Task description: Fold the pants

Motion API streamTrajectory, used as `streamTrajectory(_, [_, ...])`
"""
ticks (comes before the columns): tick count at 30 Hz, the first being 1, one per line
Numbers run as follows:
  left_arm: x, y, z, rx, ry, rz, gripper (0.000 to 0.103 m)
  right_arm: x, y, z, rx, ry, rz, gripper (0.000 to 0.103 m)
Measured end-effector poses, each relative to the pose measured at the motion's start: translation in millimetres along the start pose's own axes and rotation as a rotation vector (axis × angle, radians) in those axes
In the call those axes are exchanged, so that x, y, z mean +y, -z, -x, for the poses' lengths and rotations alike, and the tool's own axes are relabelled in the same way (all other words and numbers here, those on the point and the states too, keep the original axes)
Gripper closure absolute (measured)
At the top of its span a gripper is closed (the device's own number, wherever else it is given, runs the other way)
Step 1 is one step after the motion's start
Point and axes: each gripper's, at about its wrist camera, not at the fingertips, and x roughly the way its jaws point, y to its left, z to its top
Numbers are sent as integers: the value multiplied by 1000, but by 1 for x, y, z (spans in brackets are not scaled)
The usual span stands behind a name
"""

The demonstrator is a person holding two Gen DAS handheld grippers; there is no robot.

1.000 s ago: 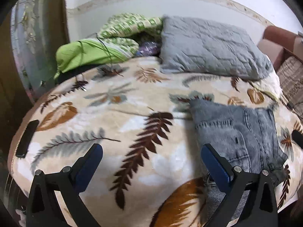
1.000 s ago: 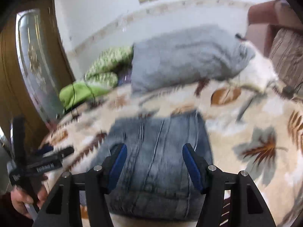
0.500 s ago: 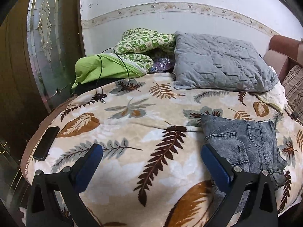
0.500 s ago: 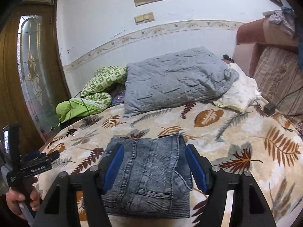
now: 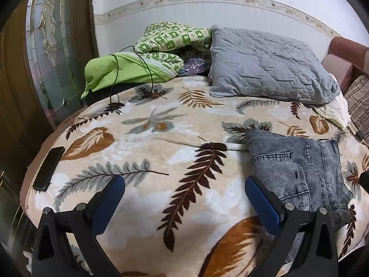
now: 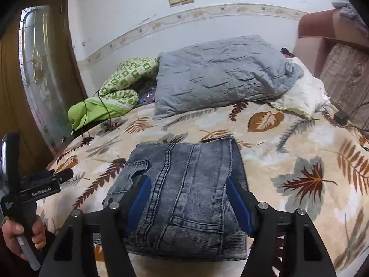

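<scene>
**Pants folded on the leaf blanket, both tongs released**

Pants [image 6: 184, 191] of grey-blue washed denim lie folded into a compact rectangle near the front edge of the bed, flat on the leaf-print blanket [image 5: 161, 143]. From the right wrist view the right gripper [image 6: 188, 204] hangs just above them, its blue pads spread wide to either side of the bundle and gripping nothing. From the left wrist view the same pants [image 5: 299, 168] sit at about 3 o'clock, while the left gripper [image 5: 184, 196] is spread apart over bare blanket, empty too. In the right wrist view the left hand [image 6: 20, 237] shows at 8 o'clock, wrapped round that tool's handle. Further out, a grey quilted pillow [image 5: 265, 62] rests at 12 o'clock against the wall, with a green patterned quilt [image 5: 170, 39] heaped beside it at 11 o'clock and a black cable [image 5: 129, 76] trailing down from there. A dark phone [image 5: 48, 168] lies at the blanket's edge at 9 o'clock
</scene>
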Motion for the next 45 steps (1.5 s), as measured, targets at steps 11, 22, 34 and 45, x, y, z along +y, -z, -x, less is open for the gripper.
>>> streamTrajectory(11, [-3,0,3,-17,-9,-21,0,6,3,-5,17,-6,21,32])
streamTrajectory(22, [-11,1,8,-29,3,-62,0,8,5,-4,19,-6,29,32])
streamTrajectory(34, [-15,1,16,-50,0,-78,0,12,9,-9,41,-7,38,32])
streamTrajectory(45, [-15,1,17,-45,20,-69,0,14,10,-12,51,-10,42,32])
